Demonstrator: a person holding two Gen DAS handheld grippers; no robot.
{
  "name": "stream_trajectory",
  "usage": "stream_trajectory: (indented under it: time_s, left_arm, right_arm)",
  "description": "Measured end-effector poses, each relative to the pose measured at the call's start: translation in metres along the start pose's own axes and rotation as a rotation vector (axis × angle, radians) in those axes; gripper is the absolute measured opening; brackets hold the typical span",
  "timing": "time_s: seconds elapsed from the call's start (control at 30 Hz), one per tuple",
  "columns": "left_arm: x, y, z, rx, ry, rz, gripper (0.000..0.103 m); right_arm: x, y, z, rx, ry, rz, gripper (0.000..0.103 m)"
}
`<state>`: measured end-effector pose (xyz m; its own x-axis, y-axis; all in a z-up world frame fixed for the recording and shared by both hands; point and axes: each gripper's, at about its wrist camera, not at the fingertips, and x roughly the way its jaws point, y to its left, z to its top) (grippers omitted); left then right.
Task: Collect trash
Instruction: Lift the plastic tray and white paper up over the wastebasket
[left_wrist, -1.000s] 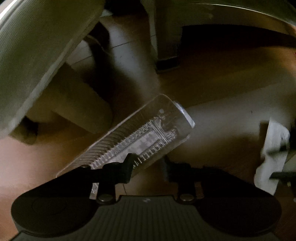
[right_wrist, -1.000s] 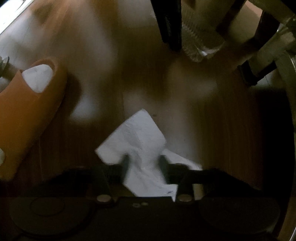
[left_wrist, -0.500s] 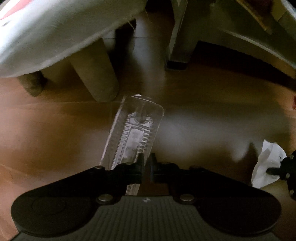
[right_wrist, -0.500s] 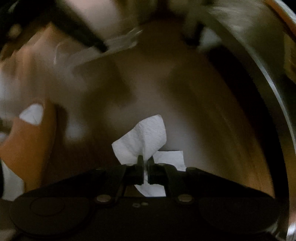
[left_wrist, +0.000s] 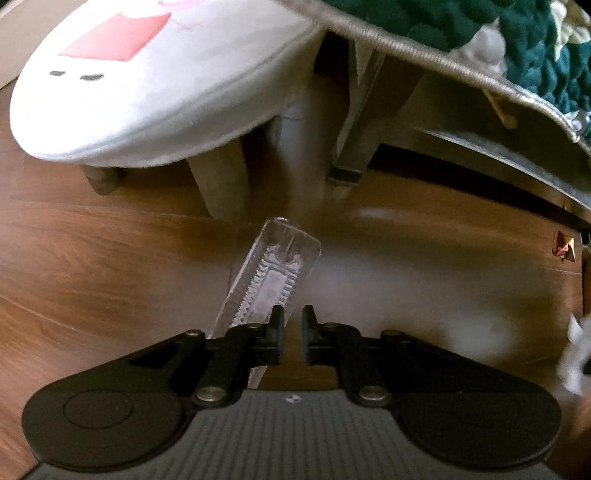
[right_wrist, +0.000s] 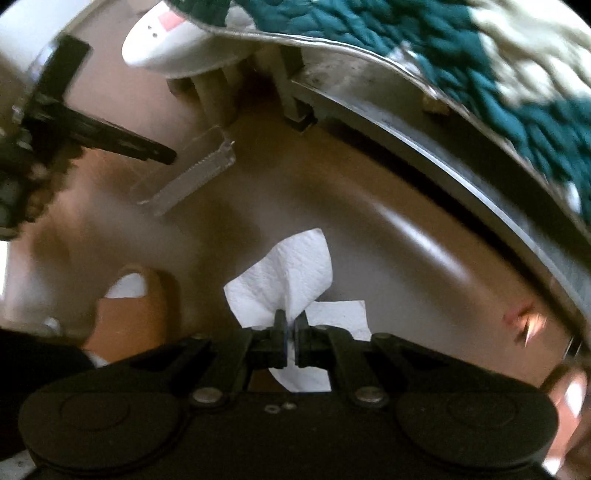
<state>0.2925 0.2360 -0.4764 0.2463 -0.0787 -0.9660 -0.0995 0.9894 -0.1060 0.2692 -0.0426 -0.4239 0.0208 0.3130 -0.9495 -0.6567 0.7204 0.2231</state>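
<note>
My left gripper (left_wrist: 292, 332) is shut on the edge of a clear plastic tray (left_wrist: 275, 275) and holds it off the wooden floor, tilted up and away. The tray also shows in the right wrist view (right_wrist: 192, 173), hanging from the left gripper's fingers (right_wrist: 122, 142). My right gripper (right_wrist: 291, 332) is shut on a crumpled white paper tissue (right_wrist: 288, 277), lifted above the floor. The tissue's edge shows blurred at the far right of the left wrist view (left_wrist: 576, 354).
A white stool cushion (left_wrist: 147, 85) on pale legs stands ahead. A sofa with a teal knitted blanket (right_wrist: 443, 55) runs along the right. A small shiny orange wrapper (left_wrist: 563, 245) lies by the sofa base. An orange slipper (right_wrist: 129, 314) is at lower left.
Both grippers have risen from the floor with their loads; the stool top and the blanket have come into view. The tray and the tissue stay pinched.
</note>
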Motion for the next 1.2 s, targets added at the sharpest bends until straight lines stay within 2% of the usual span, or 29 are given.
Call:
stream_trajectory:
  time_s: [0.07, 0.1, 0.13, 0.2, 0.33, 0.47, 0.57, 0.77, 0.8, 0.83, 0.93, 1.07, 1.2]
  left_arm:
    - [0.004, -0.002, 0.0, 0.012, 0.008, 0.011, 0.018]
    - [0.008, -0.002, 0.0, 0.019, 0.01, 0.016, 0.032]
    - [0.013, -0.001, 0.0, 0.026, 0.009, 0.025, 0.054]
    - [0.017, -0.001, 0.001, 0.042, -0.013, 0.057, 0.081]
    - [0.027, -0.001, 0.004, 0.098, -0.042, 0.086, 0.081]
    - [0.052, 0.002, 0.007, 0.151, 0.026, 0.09, 0.081]
    - [0.069, 0.006, 0.01, 0.142, 0.078, 0.093, 0.081]
    - [0.078, 0.01, 0.013, 0.083, 0.096, 0.091, 0.079]
    - [0.079, 0.01, 0.013, 0.081, 0.097, 0.092, 0.07]
    - [0.079, 0.009, 0.013, 0.08, 0.102, 0.086, 0.056]
    - [0.075, 0.005, 0.013, 0.08, 0.103, 0.093, 0.045]
    - [0.063, -0.003, 0.011, 0.069, 0.09, 0.104, 0.044]
    - [0.033, -0.011, 0.008, 0.059, 0.083, 0.093, 0.044]
  right_arm:
    - [-0.01, -0.001, -0.01, 0.029, 0.007, 0.031, 0.004]
    - [-0.009, 0.0, -0.013, 0.04, 0.015, 0.046, 0.004]
    - [-0.01, 0.0, -0.014, 0.047, 0.024, 0.059, 0.004]
    - [-0.005, 0.003, -0.013, 0.041, 0.038, 0.083, 0.004]
    - [0.011, 0.003, -0.01, 0.047, 0.055, 0.105, 0.004]
    - [0.02, -0.002, -0.011, 0.086, 0.091, 0.117, 0.004]
    - [0.024, -0.004, -0.01, 0.098, 0.099, 0.122, 0.004]
    - [0.024, -0.004, -0.012, 0.108, 0.101, 0.133, 0.004]
    - [0.022, -0.005, -0.014, 0.107, 0.1, 0.132, 0.004]
    - [0.023, -0.007, -0.013, 0.107, 0.099, 0.131, 0.004]
    - [0.015, -0.01, -0.016, 0.105, 0.091, 0.124, 0.004]
    - [0.011, -0.008, -0.016, 0.1, 0.074, 0.114, 0.004]
    - [-0.004, -0.005, -0.013, 0.102, 0.043, 0.104, 0.004]
